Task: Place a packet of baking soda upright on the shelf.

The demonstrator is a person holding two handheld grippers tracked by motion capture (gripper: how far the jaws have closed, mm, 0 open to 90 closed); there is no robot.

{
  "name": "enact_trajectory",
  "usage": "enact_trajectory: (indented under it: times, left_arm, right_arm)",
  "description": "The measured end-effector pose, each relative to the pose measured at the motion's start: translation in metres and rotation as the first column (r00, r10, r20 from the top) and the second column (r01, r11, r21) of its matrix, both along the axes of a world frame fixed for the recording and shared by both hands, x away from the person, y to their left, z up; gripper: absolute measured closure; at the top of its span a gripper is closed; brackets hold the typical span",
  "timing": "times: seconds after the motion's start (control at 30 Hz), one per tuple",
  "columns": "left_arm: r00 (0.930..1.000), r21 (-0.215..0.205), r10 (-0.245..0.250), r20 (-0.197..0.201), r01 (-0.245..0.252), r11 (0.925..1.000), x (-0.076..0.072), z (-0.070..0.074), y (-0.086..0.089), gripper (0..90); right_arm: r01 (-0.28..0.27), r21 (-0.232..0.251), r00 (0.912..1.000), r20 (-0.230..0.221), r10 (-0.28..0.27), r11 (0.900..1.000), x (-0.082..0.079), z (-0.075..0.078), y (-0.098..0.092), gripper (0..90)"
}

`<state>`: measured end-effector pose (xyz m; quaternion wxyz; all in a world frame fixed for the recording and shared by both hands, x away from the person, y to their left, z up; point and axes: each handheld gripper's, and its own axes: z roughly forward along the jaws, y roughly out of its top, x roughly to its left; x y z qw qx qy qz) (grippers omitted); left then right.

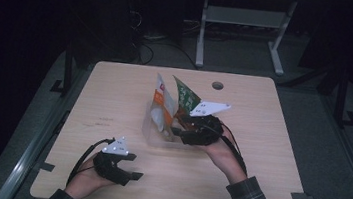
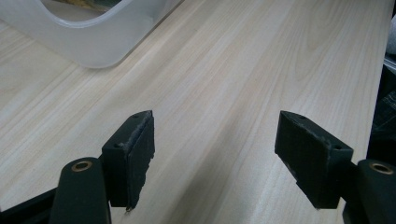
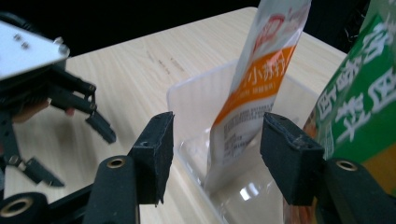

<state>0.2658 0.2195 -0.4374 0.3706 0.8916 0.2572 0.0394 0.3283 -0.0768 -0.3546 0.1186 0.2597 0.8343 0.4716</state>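
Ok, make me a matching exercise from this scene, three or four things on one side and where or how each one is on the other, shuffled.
Things:
1. orange and white packet
2. green packet
3. left gripper
4. clear container

States:
A. open over bare wood, near the table's front edge
B. standing on end inside the container
C. on the table, holding the packets
D. leaning beside the right gripper's plate

Pairs: 1-B, 2-D, 3-A, 4-C

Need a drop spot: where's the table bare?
Bare: the table left of the clear tub, and its right side past the cable hole. Crowded: mid-table, the tub with two packets and the right tongs.
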Motion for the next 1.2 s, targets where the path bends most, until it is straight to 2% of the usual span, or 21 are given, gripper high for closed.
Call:
enact_trajectory:
  times: [0.17, 0.3, 0.47, 0.83, 1.1, 1.2]
  left_arm:
    - [1.0, -0.009, 0.003, -0.001, -0.003, 1.0, 0.0, 0.0, 0.0, 27.9]
    - [0.9999, 0.006, -0.012, 0.002, 0.011, 0.9999, 0.0, 0.0, -0.001, 27.8]
    - [0.9999, -0.012, -0.014, 0.006, 0.014, 0.9998, -0.001, 0.0, -0.002, 27.7]
    - [0.999, -0.001, -0.044, -0.005, 0.044, 0.999, -0.002, -0.002, -0.005, 27.7]
    - [0.9951, 0.007, -0.097, -0.019, 0.097, 0.9953, -0.005, -0.007, -0.011, 27.7]
    - [0.9939, 0.02, -0.11, -0.015, 0.11, 0.9937, -0.006, -0.008, -0.013, 27.1]
  right_arm:
    - [-0.005, -0.008, 1.0, -0.004, 0.005, 1.0, -0.009, -0.003, -0.013, 42.3]
    - [-0.011, -0.015, 0.9998, -0.014, 0.01, 1.0, -0.017, -0.009, -0.024, 41.6]
    - [-0.031, -0.025, 0.999, -0.032, 0.031, 0.999, -0.026, -0.02, -0.035, 40.5]
    - [-0.042, -0.1, 0.9966, -0.074, 0.035, 0.994, -0.044, -0.05, -0.054, 39.9]
    - [-0.072, -0.196, 0.9921, -0.116, 0.05, 0.978, -0.056, -0.072, -0.066, 39.8]
    - [-0.071, -0.215, 0.9915, -0.122, 0.045, 0.974, -0.059, -0.075, -0.07, 39.8]
